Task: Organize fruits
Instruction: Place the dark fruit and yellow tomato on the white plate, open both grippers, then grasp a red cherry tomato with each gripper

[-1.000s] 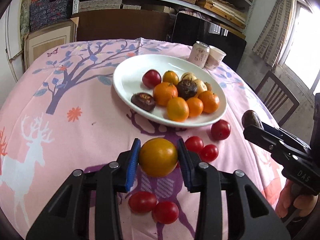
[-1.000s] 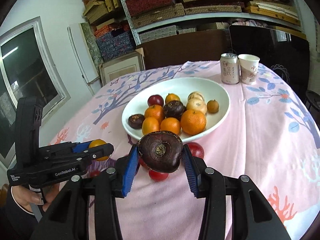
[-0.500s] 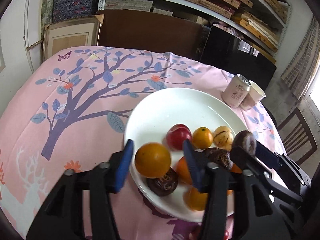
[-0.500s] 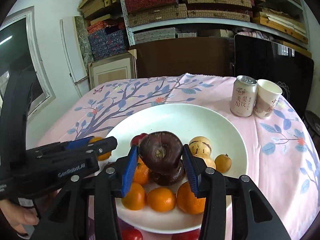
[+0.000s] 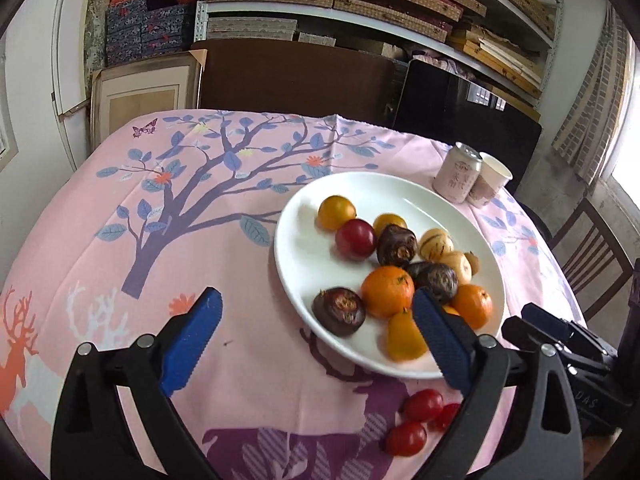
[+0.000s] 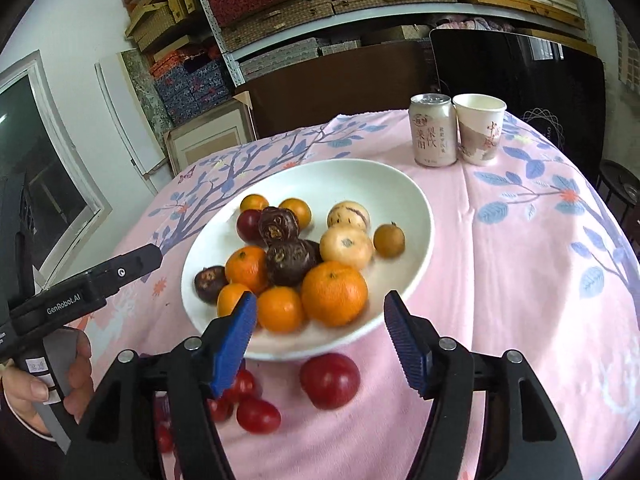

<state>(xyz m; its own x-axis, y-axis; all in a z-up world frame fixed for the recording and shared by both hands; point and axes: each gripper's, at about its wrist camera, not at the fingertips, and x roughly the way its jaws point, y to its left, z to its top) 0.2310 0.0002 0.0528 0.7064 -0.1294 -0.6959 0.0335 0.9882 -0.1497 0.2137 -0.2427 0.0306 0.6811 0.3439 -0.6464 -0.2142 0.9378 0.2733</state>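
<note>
Both grippers are empty now, and that is the big change. A second ago a yellow-orange fruit was pinched by the left gripper and a dark brown fruit was pinched by the right gripper. Both fruits have been let go over the white plate. The yellow-orange fruit is now seen at the far left side of the plate, just beside a red fruit. The dark brown fruit is seen lying on top of the pile, touching the red fruit and a small orange one. The jaws of the left gripper are spread wide and are opening, with nothing held between them. The jaws of the right gripper are partly spread and are opening too, and nothing is pinched there either. So 2 more fruits are counted as put away. The job is not done yet. A big red fruit is left on the pink tablecloth just in front of the plate, and a few small red tomatoes are left beside it. These are likely to be picked up next. A drink can and a paper cup are standing behind the plate, well apart from the fruit.
</note>
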